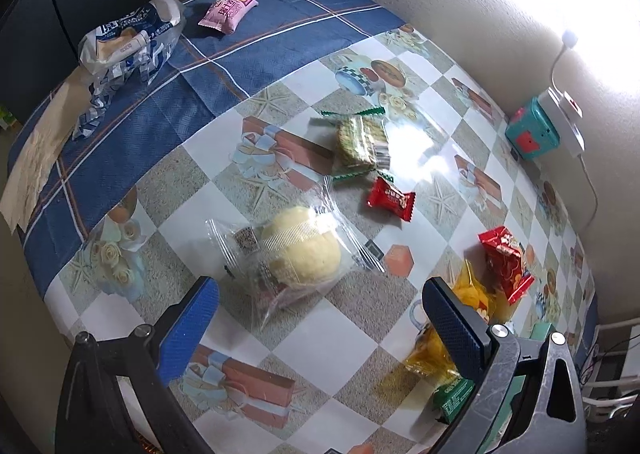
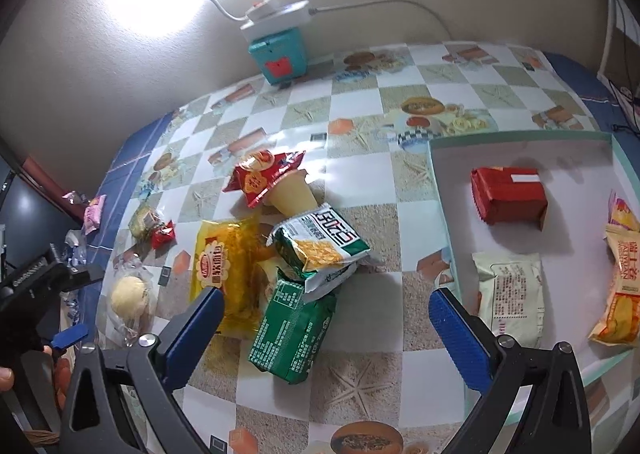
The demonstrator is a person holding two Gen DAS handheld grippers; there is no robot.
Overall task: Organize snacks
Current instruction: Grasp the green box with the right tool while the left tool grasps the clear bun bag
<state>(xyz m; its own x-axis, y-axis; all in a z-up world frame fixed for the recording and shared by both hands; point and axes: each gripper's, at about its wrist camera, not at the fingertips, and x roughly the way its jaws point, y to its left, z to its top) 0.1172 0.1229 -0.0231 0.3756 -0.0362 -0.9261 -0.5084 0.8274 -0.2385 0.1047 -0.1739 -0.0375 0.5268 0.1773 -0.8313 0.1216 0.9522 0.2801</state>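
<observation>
My left gripper (image 1: 320, 294) is open and empty, just short of a clear-wrapped round yellow bun (image 1: 300, 250) on the table. Beyond it lie a green-wrapped cracker pack (image 1: 362, 142) and a small red candy (image 1: 390, 199). My right gripper (image 2: 326, 306) is open and empty above a green packet (image 2: 294, 330). A green-and-white packet (image 2: 324, 246), a yellow bag (image 2: 226, 270) and a red-lidded pudding cup (image 2: 276, 182) lie around it. A white tray (image 2: 444, 222) at right holds a red pack (image 2: 508, 198), a cream packet (image 2: 510, 294) and an orange packet (image 2: 622, 286).
A teal box (image 2: 280, 58) with a white power strip and lamp stands by the wall. A bread bag (image 1: 128, 38) and a pink packet (image 1: 228, 12) lie on the blue cloth at the far left. The left gripper also shows in the right wrist view (image 2: 44, 294).
</observation>
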